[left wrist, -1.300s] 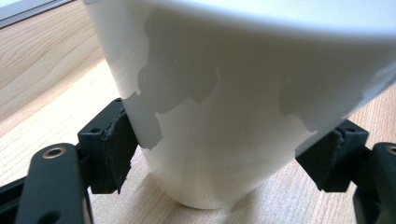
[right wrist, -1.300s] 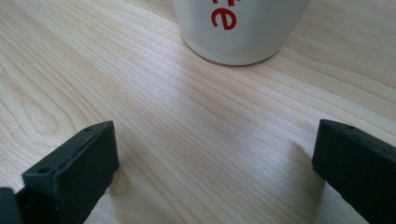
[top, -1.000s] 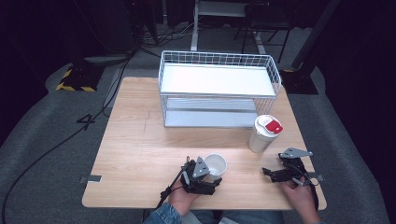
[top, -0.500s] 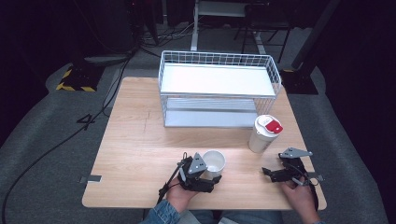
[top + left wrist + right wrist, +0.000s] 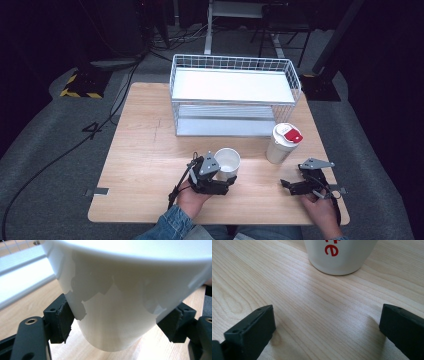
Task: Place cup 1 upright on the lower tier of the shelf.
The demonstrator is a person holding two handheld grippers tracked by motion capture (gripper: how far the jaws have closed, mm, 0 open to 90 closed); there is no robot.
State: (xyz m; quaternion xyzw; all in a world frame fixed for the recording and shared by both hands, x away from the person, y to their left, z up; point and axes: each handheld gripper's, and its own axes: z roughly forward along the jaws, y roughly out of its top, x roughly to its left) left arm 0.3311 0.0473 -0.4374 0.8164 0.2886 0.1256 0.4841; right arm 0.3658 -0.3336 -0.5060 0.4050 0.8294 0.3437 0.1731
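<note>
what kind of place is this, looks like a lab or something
Probably a lab or studio set up for recording: a lone wooden table on grey carpet, black and yellow hazard tape on the floor, loose cables trailing off, and dark stands and equipment behind.

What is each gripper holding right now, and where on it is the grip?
The left gripper holds the white cup by its lower side wall, one pad on each side. The right gripper holds nothing, open short of the lidded cup.

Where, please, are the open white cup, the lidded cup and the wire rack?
Open white cup [image 5: 228,161], high view, inner wall.
Lidded cup [image 5: 283,145], high view, side wall.
Wire rack [image 5: 232,64], high view, rear rim.
</note>
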